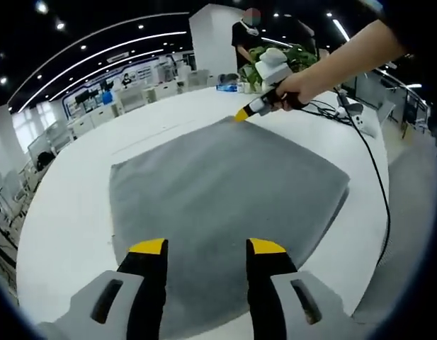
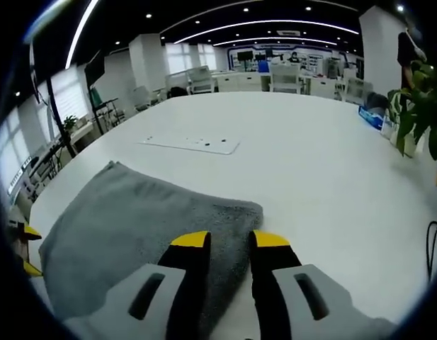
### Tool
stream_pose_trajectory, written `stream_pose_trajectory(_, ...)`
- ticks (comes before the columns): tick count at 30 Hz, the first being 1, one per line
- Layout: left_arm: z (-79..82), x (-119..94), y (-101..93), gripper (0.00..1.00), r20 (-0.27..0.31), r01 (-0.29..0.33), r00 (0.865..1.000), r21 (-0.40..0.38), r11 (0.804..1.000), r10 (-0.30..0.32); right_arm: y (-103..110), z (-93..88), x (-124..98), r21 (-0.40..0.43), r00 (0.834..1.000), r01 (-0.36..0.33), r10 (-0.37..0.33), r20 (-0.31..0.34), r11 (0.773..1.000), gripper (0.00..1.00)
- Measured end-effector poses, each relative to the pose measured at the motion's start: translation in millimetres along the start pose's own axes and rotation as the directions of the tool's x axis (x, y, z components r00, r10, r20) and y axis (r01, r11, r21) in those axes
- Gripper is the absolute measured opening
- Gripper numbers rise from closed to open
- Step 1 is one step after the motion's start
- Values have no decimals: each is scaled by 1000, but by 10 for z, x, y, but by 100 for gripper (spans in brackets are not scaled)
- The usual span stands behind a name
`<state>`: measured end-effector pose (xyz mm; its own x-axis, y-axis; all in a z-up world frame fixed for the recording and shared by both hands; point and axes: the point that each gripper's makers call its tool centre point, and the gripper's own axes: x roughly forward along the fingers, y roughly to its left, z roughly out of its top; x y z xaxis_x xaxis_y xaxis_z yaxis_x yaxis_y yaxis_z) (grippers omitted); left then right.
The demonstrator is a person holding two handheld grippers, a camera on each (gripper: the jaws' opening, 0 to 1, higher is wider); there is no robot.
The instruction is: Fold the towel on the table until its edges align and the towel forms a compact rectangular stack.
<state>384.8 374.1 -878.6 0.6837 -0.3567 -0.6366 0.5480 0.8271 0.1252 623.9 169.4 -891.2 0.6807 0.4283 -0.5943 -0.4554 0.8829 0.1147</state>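
Left gripper view: the grey towel (image 1: pixel 225 191) is spread flat mid-bench (image 1: pixel 69 205), each hand-held gripper — left (image 1: pixel 207 246) at 6 o'clock, right (image 1: pixel 241 114) at 12 — held spread over opposite corners, apparently readied for folding.

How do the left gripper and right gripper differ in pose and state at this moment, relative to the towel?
The left gripper sits above the near edge of the gray towel; the right gripper is at the far corner. The left gripper's fingers stand wide apart; the right gripper's are closer together but still gapped in its own view. Both have yellow tips, and neither has visibly clamped the towel, which lies flat and unfolded on the white table.
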Motion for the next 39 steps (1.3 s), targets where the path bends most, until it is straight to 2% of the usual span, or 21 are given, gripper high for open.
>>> stream_pose_trajectory(2, 73, 79, -188, 48, 10, 57, 998, 25, 998, -57, -33, -8, 11, -7, 1000, -2, 2, 0, 1000, 21)
stream_pose_trajectory(4, 140, 147, -357, 48, 11, 99, 995, 70, 993, -100, -68, -49, 7, -77, 1000, -4, 2, -26, 997, 22)
stream_pose_trajectory(8, 272, 239, -618, 49, 29, 160, 986, 106, 981, -164, -34, -66, -9, -69, 1000, -13, 11, -27, 998, 23)
stream_pose_trajectory(13, 402, 326, -990, 51, 27, 261, 962, 207, 943, -272, -61, -70, -37, -88, 1000, 4, -6, -25, 996, 27)
stream_pose_trajectory(16, 470, 364, -1128, 51, 29, 287, 953, 233, 929, -302, -69, -69, -41, -88, 1000, 3, -5, -22, 996, 28)
stream_pose_trajectory(22, 594, 418, -1405, 50, 28, 356, 926, 268, 895, -377, -79, -66, -53, -48, 1000, 2, -2, -10, 999, 28)
stream_pose_trajectory(28, 691, 455, -1693, 45, 22, 416, 895, 312, 854, -445, -40, -63, -37, -37, 1000, -12, 12, -3, 999, 27)
stream_pose_trajectory(31, 709, 468, -1797, 38, 16, 437, 884, 321, 840, -466, 7, -79, -27, -34, 1000, -21, 21, -6, 999, 26)
stream_pose_trajectory(32, 705, 469, -1849, 33, 8, 454, 876, 323, 830, -482, 19, -94, -20, -30, 1000, -23, 23, -9, 999, 26)
stream_pose_trajectory(35, 690, 475, -1942, 24, -8, 481, 862, 331, 812, -507, 16, -127, -4, -21, 1000, -23, 23, -13, 1000, 25)
stream_pose_trajectory(39, 653, 494, -2081, 22, -29, 530, 834, 327, 783, -552, -6, -151, 10, -11, 1000, -20, 20, -21, 1000, 24)
